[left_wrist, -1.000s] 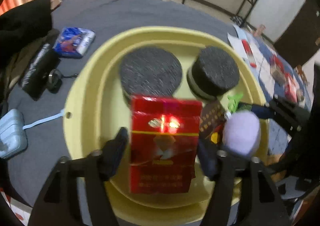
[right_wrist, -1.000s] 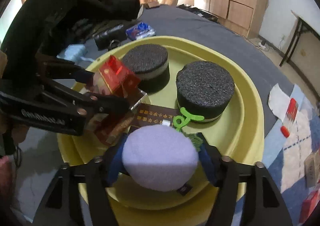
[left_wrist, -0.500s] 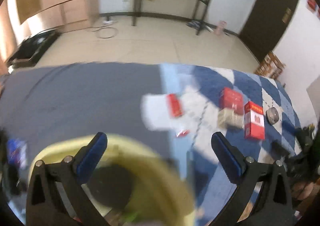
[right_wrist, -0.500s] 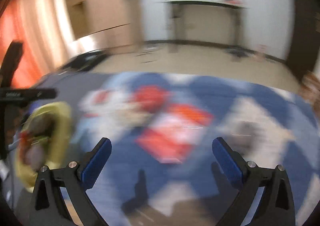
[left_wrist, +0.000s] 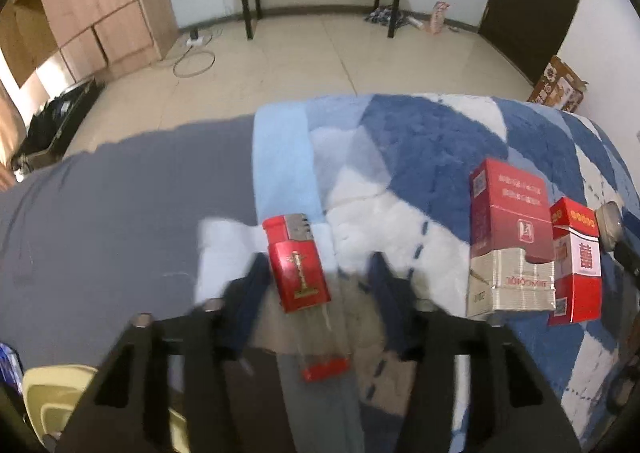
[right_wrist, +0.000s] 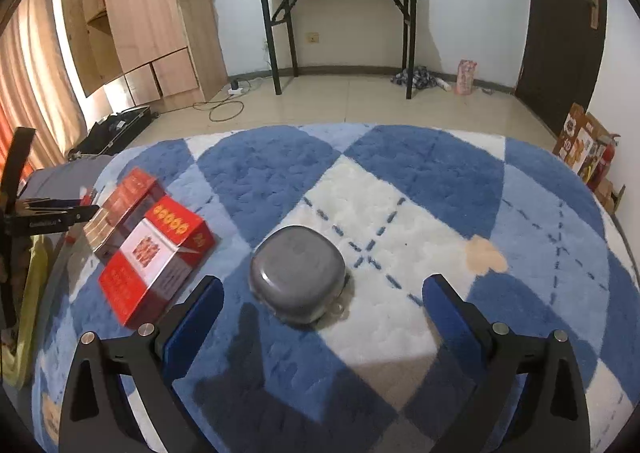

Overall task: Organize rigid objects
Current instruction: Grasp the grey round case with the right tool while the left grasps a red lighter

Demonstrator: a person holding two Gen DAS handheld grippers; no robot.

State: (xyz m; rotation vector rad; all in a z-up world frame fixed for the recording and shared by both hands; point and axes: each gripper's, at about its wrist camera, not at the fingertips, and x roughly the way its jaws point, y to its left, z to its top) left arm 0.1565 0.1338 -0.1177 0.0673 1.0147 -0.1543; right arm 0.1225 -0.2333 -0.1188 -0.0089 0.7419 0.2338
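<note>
Two grippers hang over the blue-and-white rug (right_wrist: 400,189). The left gripper (left_wrist: 320,293) is closing around a red lighter (left_wrist: 298,263), pads not visibly touching. The right gripper (right_wrist: 322,303) closes slightly, still wide, before a grey case (right_wrist: 298,273), beside cigarette packs (right_wrist: 154,253).

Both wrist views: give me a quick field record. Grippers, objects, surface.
left gripper: jaws closing around red lighter, pads not clearly touching
right gripper: wide open, closing slightly, empty
grey case: on rug, just beyond right fingers
cigarette packs: dark red and red-white, side by side
surface: blue-white rug
yellow tray: corner visible
</note>
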